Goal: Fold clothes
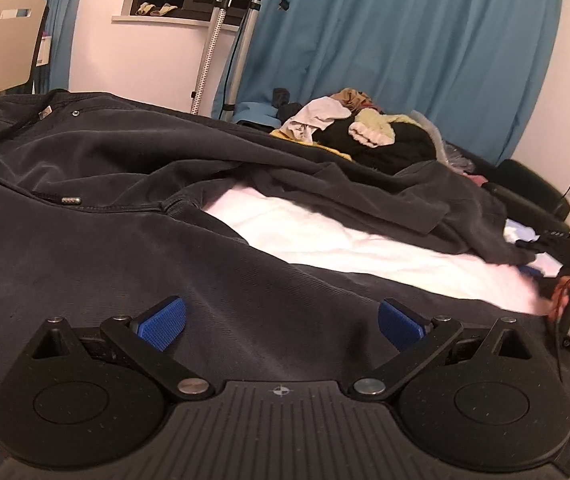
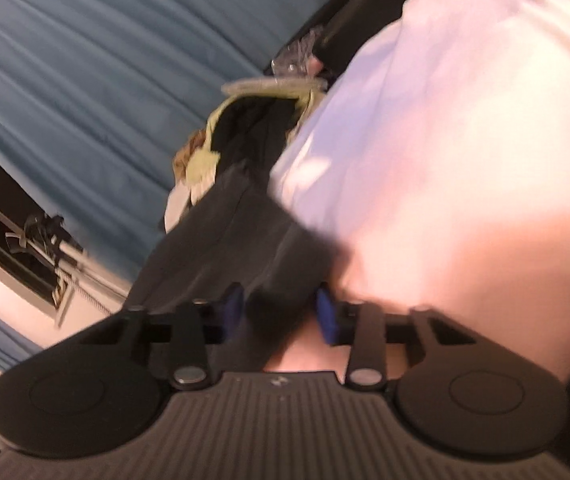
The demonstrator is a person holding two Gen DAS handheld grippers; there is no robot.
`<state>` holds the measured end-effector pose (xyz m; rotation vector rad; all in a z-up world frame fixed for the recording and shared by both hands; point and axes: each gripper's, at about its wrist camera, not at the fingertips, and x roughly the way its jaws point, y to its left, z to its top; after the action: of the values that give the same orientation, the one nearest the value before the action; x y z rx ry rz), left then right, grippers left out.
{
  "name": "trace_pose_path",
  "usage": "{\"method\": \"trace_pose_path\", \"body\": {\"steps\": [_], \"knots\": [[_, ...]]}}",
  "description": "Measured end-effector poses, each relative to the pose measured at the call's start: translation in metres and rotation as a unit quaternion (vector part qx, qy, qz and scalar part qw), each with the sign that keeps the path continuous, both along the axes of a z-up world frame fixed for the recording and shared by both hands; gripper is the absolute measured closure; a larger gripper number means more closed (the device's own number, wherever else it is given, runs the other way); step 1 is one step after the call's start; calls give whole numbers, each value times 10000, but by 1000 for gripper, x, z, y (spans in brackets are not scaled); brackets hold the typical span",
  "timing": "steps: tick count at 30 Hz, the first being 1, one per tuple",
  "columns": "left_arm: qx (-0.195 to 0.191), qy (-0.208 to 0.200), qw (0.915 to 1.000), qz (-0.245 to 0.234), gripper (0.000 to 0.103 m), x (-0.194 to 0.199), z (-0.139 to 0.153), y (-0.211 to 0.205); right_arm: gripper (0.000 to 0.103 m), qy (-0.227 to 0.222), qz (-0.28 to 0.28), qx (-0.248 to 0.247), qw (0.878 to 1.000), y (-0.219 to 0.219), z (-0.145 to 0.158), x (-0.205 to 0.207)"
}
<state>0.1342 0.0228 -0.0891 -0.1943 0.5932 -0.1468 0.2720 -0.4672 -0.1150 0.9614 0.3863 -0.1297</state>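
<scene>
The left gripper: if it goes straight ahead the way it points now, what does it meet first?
Most likely the dark hoodie. The left gripper has open jaws just above that cloth, which fills the line ahead; the white sheet lies further on. Depth is unclear.

1. A hooded garment (image 1: 125,168) lies spread across the sheet (image 1: 325,236) — a sleeve (image 1: 385,192) folded over it.
2. Behind — a clothes pile (image 1: 365,128), then curtains (image 1: 405,40).

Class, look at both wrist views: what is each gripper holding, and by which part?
The left gripper holds nothing, jaws wide above the dark hoodie. The right gripper has a bunched end of it between its jaws; a firm pinch cannot be told.
</scene>
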Motion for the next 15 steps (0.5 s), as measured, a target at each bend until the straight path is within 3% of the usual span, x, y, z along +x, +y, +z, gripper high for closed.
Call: {"method": "trace_pose_path", "body": {"steps": [2, 5, 7, 10, 13, 15], "knots": [[18, 24, 10000, -9, 0, 3, -2, -2, 91, -92, 64, -73, 9999, -4, 1, 3], [-33, -16, 10000, -19, 0, 2, 0, -1, 97, -406, 165, -391, 9983, 2, 30, 1], [-124, -99, 9999, -27, 0, -1, 3, 1, 97, -1171, 181, -723, 9903, 12, 74, -10], [-259, -309, 9992, 10, 0, -8, 10, 3, 97, -2152, -139, -835, 9729, 11, 128, -37], [-381, -435, 9983, 58, 0, -12, 16, 8, 97, -1563, -550, -1006, 9810, 3, 122, -49], [-443, -438, 9980, 115, 0, -13, 19, 10, 97, -578, -789, -603, 9934, -13, 86, -48]]}}
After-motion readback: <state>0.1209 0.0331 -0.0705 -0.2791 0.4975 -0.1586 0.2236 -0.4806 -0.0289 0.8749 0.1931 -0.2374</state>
